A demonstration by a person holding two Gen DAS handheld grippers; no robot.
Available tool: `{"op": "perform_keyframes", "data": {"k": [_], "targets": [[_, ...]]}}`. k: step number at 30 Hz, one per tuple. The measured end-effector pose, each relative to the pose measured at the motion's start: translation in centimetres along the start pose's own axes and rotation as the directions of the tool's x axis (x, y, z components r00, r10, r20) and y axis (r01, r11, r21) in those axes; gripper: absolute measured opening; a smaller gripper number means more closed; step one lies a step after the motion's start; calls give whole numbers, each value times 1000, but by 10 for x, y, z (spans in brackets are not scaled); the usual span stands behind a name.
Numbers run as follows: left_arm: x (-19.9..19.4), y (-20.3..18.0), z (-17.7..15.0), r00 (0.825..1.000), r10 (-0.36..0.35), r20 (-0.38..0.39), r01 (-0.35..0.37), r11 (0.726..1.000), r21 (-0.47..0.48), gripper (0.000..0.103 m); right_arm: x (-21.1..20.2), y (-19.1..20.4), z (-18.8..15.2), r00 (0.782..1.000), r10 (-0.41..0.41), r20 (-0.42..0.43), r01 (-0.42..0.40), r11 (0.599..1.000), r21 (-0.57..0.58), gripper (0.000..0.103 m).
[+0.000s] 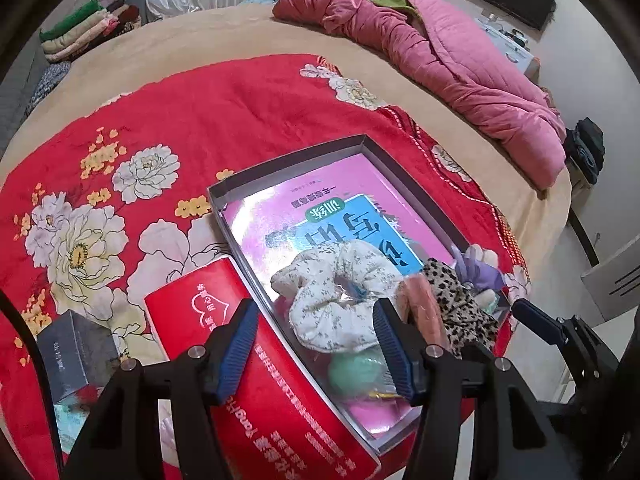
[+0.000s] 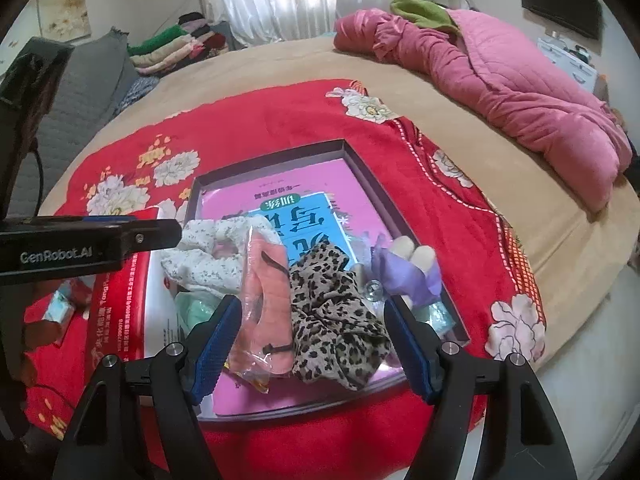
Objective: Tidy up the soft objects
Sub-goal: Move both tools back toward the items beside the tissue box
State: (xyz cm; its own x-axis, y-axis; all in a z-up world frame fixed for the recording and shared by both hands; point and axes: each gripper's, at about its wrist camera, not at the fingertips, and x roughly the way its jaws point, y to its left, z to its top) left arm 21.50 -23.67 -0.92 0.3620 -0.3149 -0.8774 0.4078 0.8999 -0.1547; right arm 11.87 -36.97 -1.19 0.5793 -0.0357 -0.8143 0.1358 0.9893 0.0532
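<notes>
On the bed (image 1: 248, 36), a red flowered blanket (image 1: 208, 108) carries a shallow box (image 1: 224, 196) holding a pink book (image 1: 320, 196). Beyond the box lies a pink quilt (image 1: 460, 64). Inside the box, on the book, sit a white scrunchie (image 1: 340, 292), a leopard scrunchie (image 2: 332, 316) beside it, a bagged pink item (image 2: 266, 300) between them, and a purple toy (image 2: 404, 268) at the box's right wall. Both the left gripper (image 1: 316, 344) and right gripper (image 2: 312, 344) hover over the box, fingers spread wide, holding nothing.
</notes>
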Motion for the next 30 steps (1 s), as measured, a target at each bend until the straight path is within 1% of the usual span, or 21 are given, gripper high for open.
{"op": "perform_keyframes", "data": {"k": [8,11,18,23,30], "targets": [[-21,-9,-7,1000,3,29,-4,1000,28,60,-10,-6,-5,1000,-30,5,30,999,20,75],[-26,-13,-11,999,19,37,-21,999,39,60,-15,-9,-7,999,-42,9,42,999,29,75],[-39,-22,-28,999,15,47,-18,998,63,60,-29,-13,-11,997,-74,27,73,997,37,75],[-52,-27,-41,998,11,58,-15,997,79,60,-48,-11,-12,995,-75,69,72,996,44,75],[-77,-26,-58,995,12,96,-21,996,88,60,-70,-1,-10,987,-94,127,90,995,38,77]]}}
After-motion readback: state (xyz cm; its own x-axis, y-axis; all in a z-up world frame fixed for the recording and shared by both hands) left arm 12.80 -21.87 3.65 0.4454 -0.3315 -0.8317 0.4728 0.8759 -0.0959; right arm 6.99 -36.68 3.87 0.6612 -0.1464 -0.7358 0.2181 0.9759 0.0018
